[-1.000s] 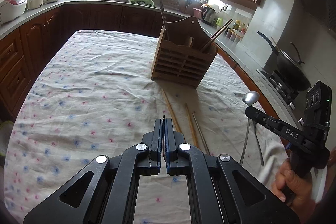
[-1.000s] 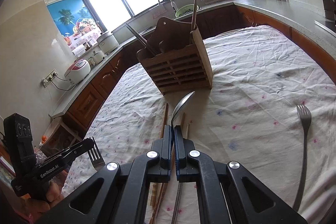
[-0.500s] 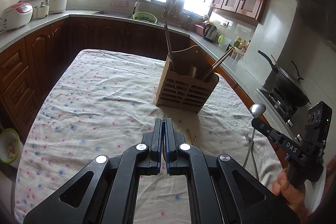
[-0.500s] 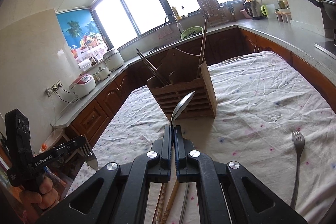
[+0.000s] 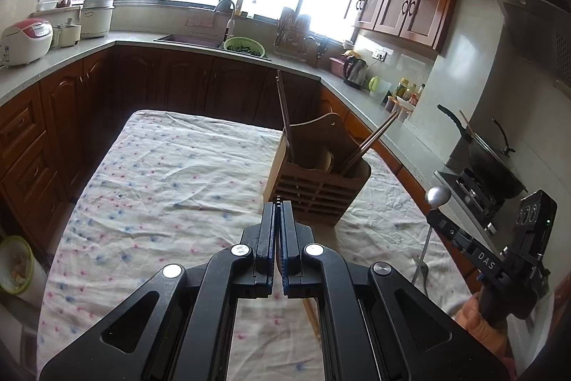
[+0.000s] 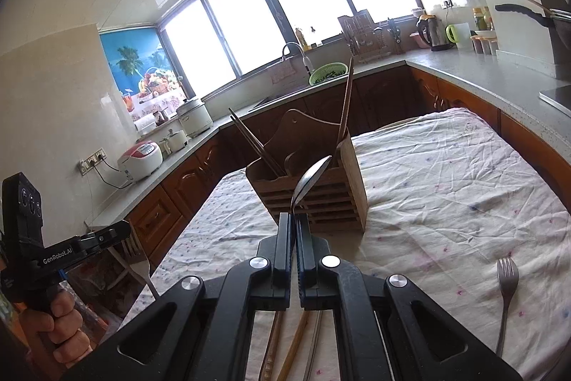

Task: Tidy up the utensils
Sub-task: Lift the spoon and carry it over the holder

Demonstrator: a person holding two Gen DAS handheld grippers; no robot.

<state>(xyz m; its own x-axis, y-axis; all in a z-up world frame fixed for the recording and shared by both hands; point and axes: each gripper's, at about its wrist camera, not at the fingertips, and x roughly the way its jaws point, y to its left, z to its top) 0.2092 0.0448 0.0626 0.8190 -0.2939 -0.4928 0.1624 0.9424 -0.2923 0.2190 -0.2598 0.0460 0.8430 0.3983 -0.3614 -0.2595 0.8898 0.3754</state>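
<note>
Left wrist view: left gripper (image 5: 278, 202) sitting at lower centre, jaws pressed together on a fork whose tines are just showing at the tips; wooden utensil holder (image 5: 316, 181) standing on the flowered tablecloth (image 5: 160, 188) right of centre, chopsticks (image 5: 285, 116) leaning out of it; right gripper (image 5: 433, 215) entering at the right edge, clamping a spoon (image 5: 439, 196) with the bowl uppermost. Right wrist view: right gripper (image 6: 293, 215) at lower centre, closed on the spoon (image 6: 308, 181) handle, bowl rising in front of the holder (image 6: 314, 188); left gripper (image 6: 123, 232) at the left edge, held in a hand (image 6: 59, 320), carrying the fork (image 6: 137, 256) with tines up and handle hanging down; a second fork (image 6: 506, 295) lying on the cloth at lower right; loose chopsticks (image 6: 296, 345) lying under the gripper at bottom centre. Handling, by judgement: cutlery stiff, light, smooth metal, likely slipping or pivoting in a narrow pinch; mid-handle being the better hold; chopsticks light, prone to rolling, best taken near the middle.
</note>
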